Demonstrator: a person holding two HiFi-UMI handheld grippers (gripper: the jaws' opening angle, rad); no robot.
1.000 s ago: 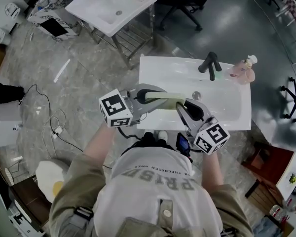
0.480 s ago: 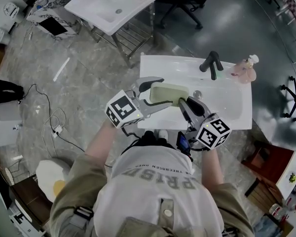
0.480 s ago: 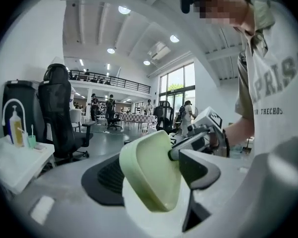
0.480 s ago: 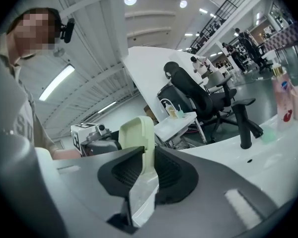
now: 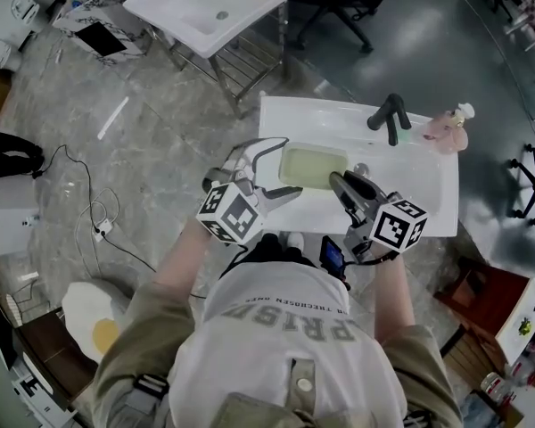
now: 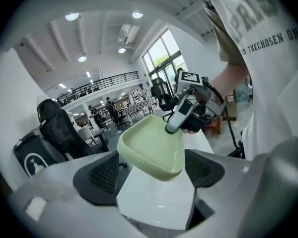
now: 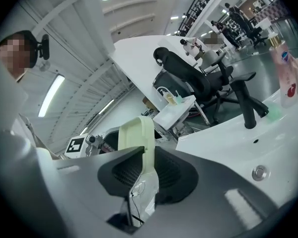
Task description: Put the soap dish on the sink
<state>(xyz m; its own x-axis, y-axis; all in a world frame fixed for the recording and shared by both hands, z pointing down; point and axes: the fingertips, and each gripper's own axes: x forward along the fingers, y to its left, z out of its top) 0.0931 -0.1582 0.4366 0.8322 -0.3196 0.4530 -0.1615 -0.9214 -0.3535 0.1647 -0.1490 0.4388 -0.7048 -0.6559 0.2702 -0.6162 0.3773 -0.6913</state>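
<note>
– Both grippers sit lower over the sink (image 5: 419, 201) than a second ago; my left gripper (image 5: 285, 168) has just been opening, soap dish (image 5: 314, 168) loose between its jaws.
– And the other?
– My right gripper (image 5: 336, 181) pinches the rim, dish tilted over the ledge. Placing step, I judge: set it flat, then release.

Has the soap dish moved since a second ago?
Yes: the soap dish has shifted slightly toward the faucet and turned from edge-on to open side up.
</note>
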